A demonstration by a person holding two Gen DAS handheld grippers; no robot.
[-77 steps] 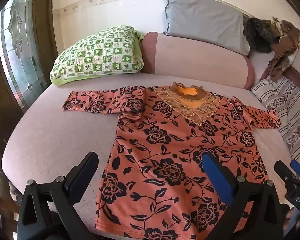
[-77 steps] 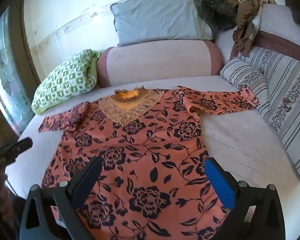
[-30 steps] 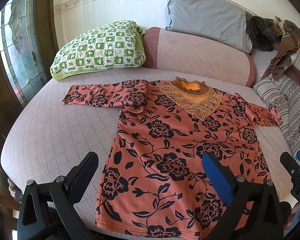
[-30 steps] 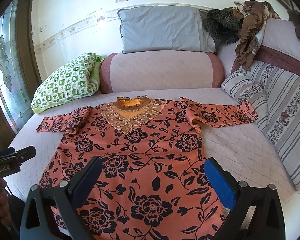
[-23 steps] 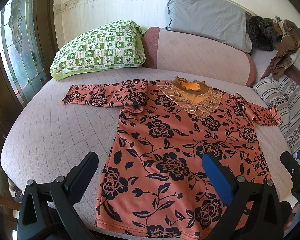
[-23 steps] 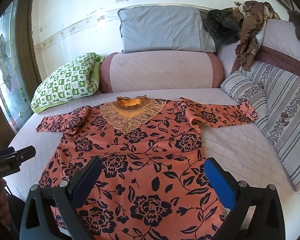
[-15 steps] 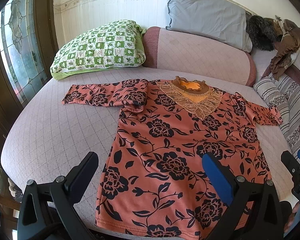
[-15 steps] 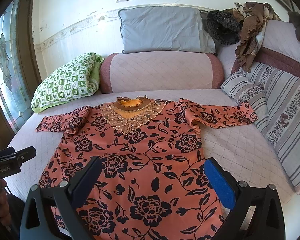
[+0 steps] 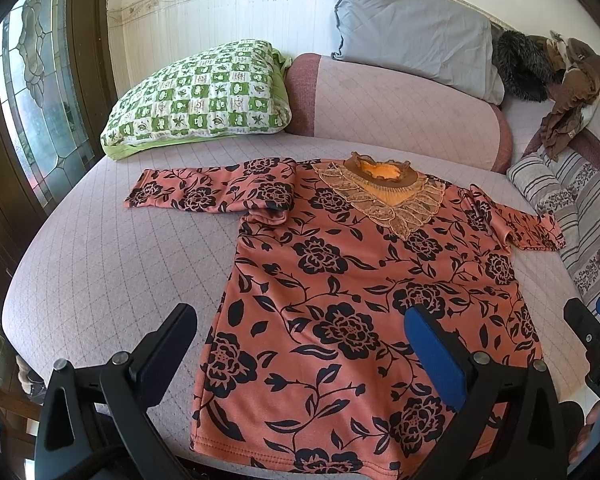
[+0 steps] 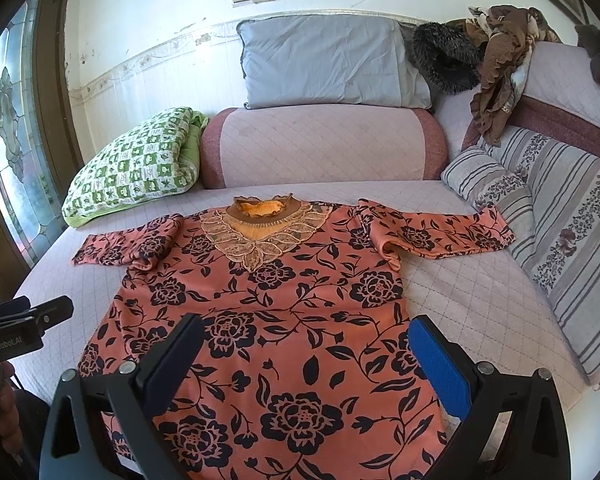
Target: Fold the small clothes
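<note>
An orange top with black flowers (image 9: pixel 340 280) lies flat, front up, on the quilted bed, also in the right wrist view (image 10: pixel 284 304). Its lace collar (image 9: pixel 384 196) points to the far side, both sleeves are spread out sideways, and its hem is at the near edge. My left gripper (image 9: pixel 300 340) is open and empty above the hem's left part. My right gripper (image 10: pixel 304 348) is open and empty above the hem's right part. Each gripper shows at the edge of the other's view.
A green checked pillow (image 9: pixel 204 96) lies at the far left, a pink bolster (image 9: pixel 396 108) and a grey pillow (image 9: pixel 416 32) behind the top. Striped cushions (image 10: pixel 560 232) and a heap of brown clothes (image 10: pixel 496 48) stand at the right. A window (image 9: pixel 32 88) is left.
Since 2.6 s ago both grippers have drawn back and risen a little, so more of the bed shows. In the last second nothing has visibly moved.
</note>
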